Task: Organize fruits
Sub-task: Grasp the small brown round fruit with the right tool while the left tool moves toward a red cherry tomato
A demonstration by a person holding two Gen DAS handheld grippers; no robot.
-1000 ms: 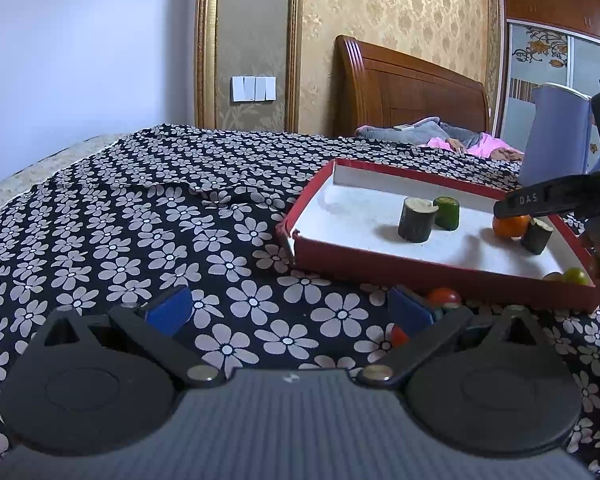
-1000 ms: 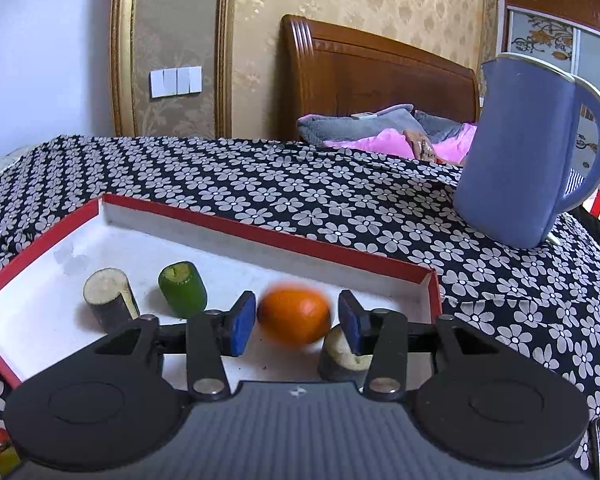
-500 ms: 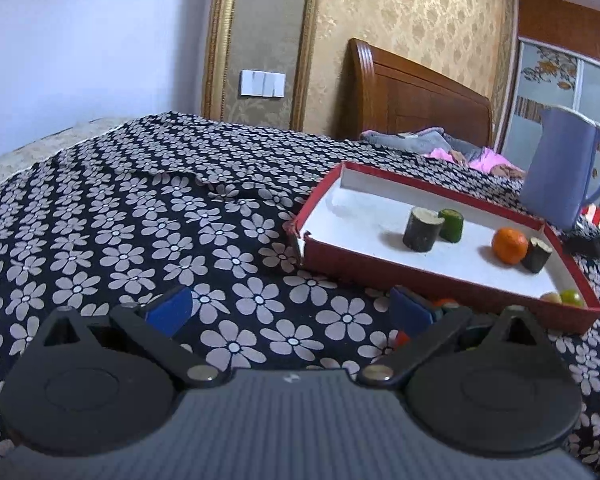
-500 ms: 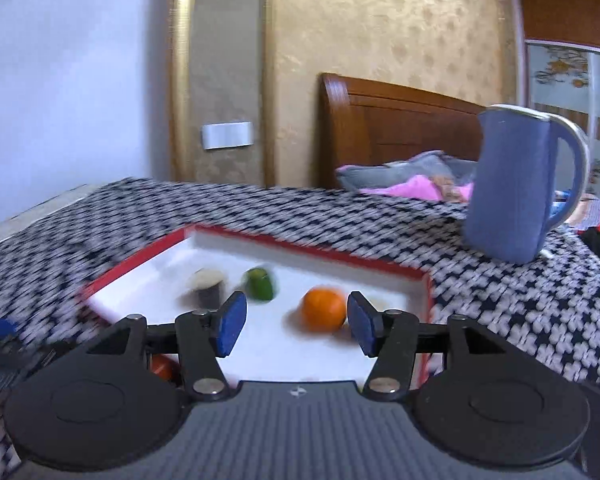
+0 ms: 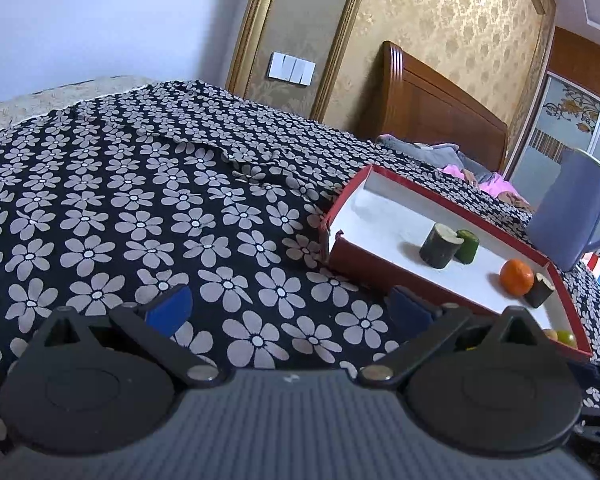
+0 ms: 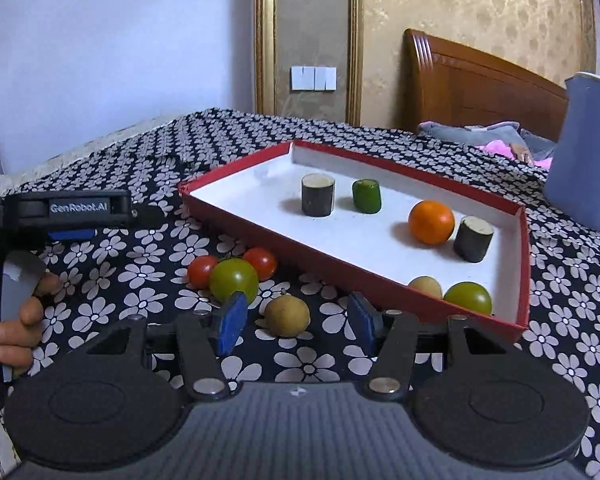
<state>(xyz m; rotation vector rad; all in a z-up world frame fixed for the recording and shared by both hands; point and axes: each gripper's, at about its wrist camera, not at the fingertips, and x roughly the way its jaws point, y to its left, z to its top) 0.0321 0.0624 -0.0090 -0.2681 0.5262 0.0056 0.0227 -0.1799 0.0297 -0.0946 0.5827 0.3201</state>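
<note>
The person's left hand [image 6: 18,320] is gripping the handle of the left gripper [image 5: 288,312], which is hovering tilted over the flowered bedspread [image 5: 120,216], its jaws spread wide and grasping nothing. The right gripper [image 6: 296,322] is sitting low near the bedspread, jaws parted and released, with a tan round fruit [image 6: 287,316] lying on the cloth between its blue pads [image 6: 232,322], not touched by either as far as shows. Just left, a green tomato [image 6: 233,280] is resting against two red tomatoes [image 6: 260,262]. The red tray [image 6: 340,276] is holding an orange [image 6: 431,222], three cut cylinders, a second tan fruit and a green one at its near right corner. Compared with a second ago, the right gripper has pulled back out of the tray, leaving the orange inside, and is now framing the loose fruit outside it.
</note>
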